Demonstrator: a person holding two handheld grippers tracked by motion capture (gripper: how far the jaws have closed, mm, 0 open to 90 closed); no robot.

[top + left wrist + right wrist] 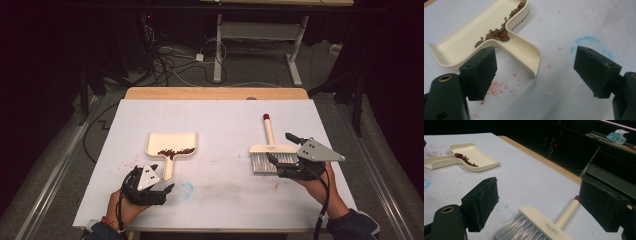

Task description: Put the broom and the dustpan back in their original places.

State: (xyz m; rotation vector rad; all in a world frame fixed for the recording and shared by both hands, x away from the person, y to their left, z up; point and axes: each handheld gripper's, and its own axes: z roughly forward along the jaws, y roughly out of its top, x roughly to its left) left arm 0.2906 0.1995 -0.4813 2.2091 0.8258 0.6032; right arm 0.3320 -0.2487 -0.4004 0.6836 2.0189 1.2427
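Observation:
A cream dustpan lies left of the table's middle with dark red beans piled at its near wall. Its handle points toward me. My left gripper is open just behind the handle end, touching nothing. In the left gripper view the beans sit in the dustpan. A cream brush with grey bristles and a red-tipped handle lies at the right. My right gripper is open over the brush head, one jaw on each side, apart from it.
The white table sheet carries a blue scribble near the front and faint red stains by the dustpan. A wooden strip edges the far side. Cables and a desk frame stand on the floor beyond.

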